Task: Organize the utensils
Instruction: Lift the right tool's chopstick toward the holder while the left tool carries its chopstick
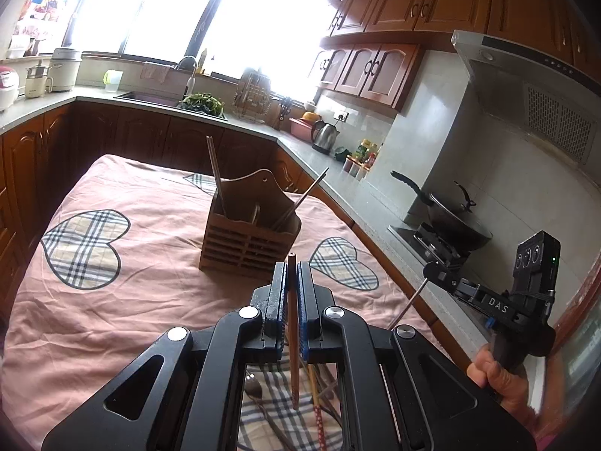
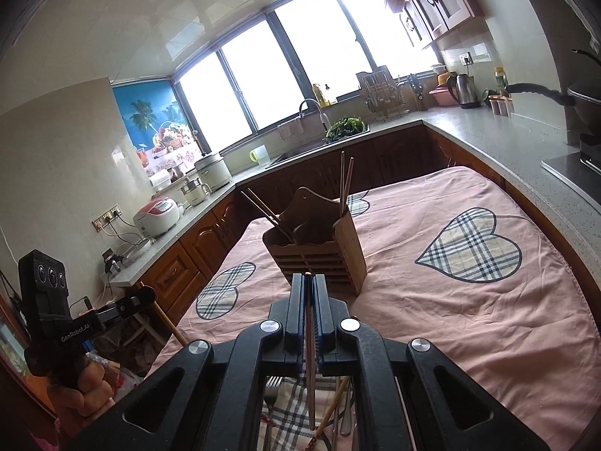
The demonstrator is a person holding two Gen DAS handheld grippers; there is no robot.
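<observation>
My left gripper (image 1: 292, 268) is shut on a brown chopstick (image 1: 293, 357), held above the pink tablecloth and pointing at the wooden utensil holder (image 1: 248, 233). The holder has upright chopsticks (image 1: 215, 173) in it. My right gripper (image 2: 308, 280) is shut on another chopstick (image 2: 310, 383), in front of the same holder (image 2: 323, 251). Each gripper also shows in the other's view: the right gripper (image 1: 431, 270) at the right edge, the left gripper (image 2: 147, 294) at the left edge. Below both lie loose utensils on a plaid patch: a spoon (image 1: 253, 387) and a fork (image 2: 272, 387).
The pink tablecloth (image 1: 112, 319) with plaid hearts covers the table. A grey counter (image 1: 338, 173) wraps around it, with a kettle (image 1: 325, 137), a wok (image 1: 454, 218) on the stove at right, and a sink (image 2: 300, 150) under the windows. A person's hand (image 1: 496, 376) holds the right gripper.
</observation>
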